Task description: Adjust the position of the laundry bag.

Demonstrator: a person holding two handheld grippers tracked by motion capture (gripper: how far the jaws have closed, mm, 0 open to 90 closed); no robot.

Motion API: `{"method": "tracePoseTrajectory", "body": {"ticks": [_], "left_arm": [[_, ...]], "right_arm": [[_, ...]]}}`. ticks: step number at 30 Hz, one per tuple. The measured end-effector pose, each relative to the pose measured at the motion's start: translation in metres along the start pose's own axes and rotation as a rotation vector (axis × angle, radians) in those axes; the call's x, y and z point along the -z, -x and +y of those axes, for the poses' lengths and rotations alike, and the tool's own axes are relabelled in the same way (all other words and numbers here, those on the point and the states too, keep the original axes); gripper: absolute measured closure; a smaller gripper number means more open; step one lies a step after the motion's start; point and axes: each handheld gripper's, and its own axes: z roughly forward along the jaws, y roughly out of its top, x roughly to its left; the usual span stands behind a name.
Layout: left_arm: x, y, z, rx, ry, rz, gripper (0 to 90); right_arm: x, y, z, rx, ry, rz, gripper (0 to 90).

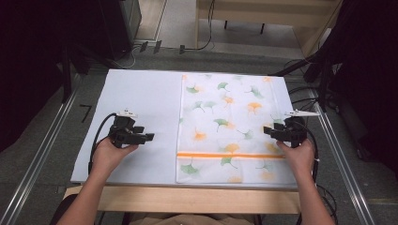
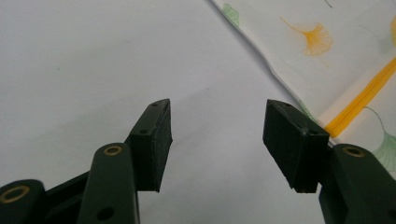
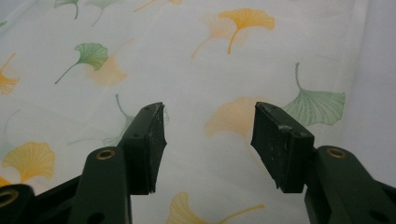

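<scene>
Hidden or cut off first: near edge of cloth (image 1: 230,126) hard to separate from the white desk (image 1: 141,98) cover in the high view; pattern faint there, leaf shapes in green and orange only just readable. Right edge of cloth partly covered by right gripper (image 1: 274,132) and right hand (image 1: 296,154). In the left gripper view, cloth (image 2: 336,51) cut off by the frame at 1 to 3 o'clock, with only a corner strip and the orange band (image 2: 359,100) in sight. In the right gripper view, cloth (image 3: 196,70) running out of frame at 9, 12 and 6 o'clock; its edge against the bare desk (image 3: 380,93) soft and hard to trace.

Long axis of cloth from 6 to 12 o'clock in the high view, away from the person; lying flat, unfolded. Orange band (image 1: 230,154) crossing it from 9 to 3 o'clock, close to the near end.

Cloth on the right half of the desk. Left gripper (image 1: 145,138) held by left hand (image 1: 110,154) over bare desk at 9 o'clock of the cloth, near its left edge but apart; fingers (image 2: 152,140) wide apart with nothing between, cloth edge at 2 o'clock of them. Right gripper at the cloth's right edge, pointing toward 9 o'clock; fingers (image 3: 144,144) likewise spread wide, gripping nothing, cloth lying beneath and beyond them; contact with the fabric impossible to tell.
</scene>
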Motion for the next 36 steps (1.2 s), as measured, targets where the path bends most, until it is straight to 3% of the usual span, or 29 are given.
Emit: {"method": "tracePoseTrajectory", "body": {"ticks": [3, 7, 9, 15, 19, 28, 31, 36], "left_arm": [[-0.003, 0.0, 0.001, 0.015, -0.002, -0.029, 42.8], [-0.006, -0.001, -0.001, -0.007, -0.037, -0.028, 45.7], [-0.008, -0.002, -0.001, 0.008, -0.044, -0.044, 45.9], [-0.007, -0.003, -0.001, 0.007, -0.017, -0.037, 41.4], [-0.007, -0.006, -0.001, 0.052, -0.014, -0.066, 40.8], [-0.008, 0.002, 0.002, 0.018, -0.006, -0.051, 40.8], [-0.011, 0.008, 0.004, 0.019, 0.001, -0.067, 40.9], [-0.022, 0.02, 0.009, -0.017, -0.01, -0.072, 41.9]], "right_arm": [[0.0, 0.0, 0.0, 0.005, 0.002, -0.011, 44.9], [-0.001, 0.0, -0.001, 0.009, -0.004, -0.016, 44.4], [-0.002, 0.0, -0.001, 0.011, -0.006, -0.017, 44.3], [-0.003, 0.0, -0.001, 0.014, -0.016, -0.019, 44.6], [-0.003, 0.0, -0.001, 0.018, -0.018, -0.016, 45.0], [-0.003, 0.003, -0.002, 0.014, -0.024, -0.027, 45.0], [-0.003, 0.005, -0.002, 0.011, -0.023, -0.034, 45.0], [-0.003, 0.009, -0.004, 0.001, -0.027, -0.046, 45.0]]}}
